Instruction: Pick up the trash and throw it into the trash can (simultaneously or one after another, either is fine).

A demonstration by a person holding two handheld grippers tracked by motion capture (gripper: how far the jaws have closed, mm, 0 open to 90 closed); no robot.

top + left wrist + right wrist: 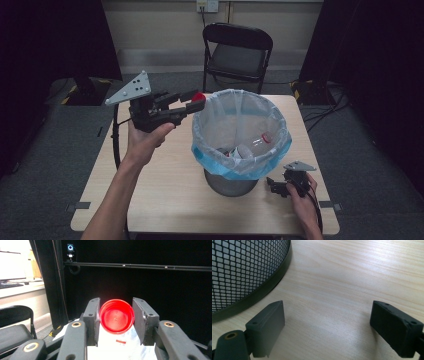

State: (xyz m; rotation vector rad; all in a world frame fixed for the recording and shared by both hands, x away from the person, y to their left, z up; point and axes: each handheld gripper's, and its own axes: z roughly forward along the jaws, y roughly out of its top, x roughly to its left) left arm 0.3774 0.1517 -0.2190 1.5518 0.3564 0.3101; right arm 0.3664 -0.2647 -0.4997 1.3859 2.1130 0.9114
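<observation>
Left gripper [192,102] – fingers clamped on a red cap [117,316] – sits centre-left beside the bin [240,135]; right gripper [327,327], lower right, fingers spread over the worktop [352,277].

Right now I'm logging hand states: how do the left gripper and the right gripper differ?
The left gripper is shut on a red cap; the right gripper is open, with nothing between its jaws. The left gripper is held up beside the bin's rim; the right gripper sits low over the table by the bin's mesh base. Both have black jaws.
</observation>
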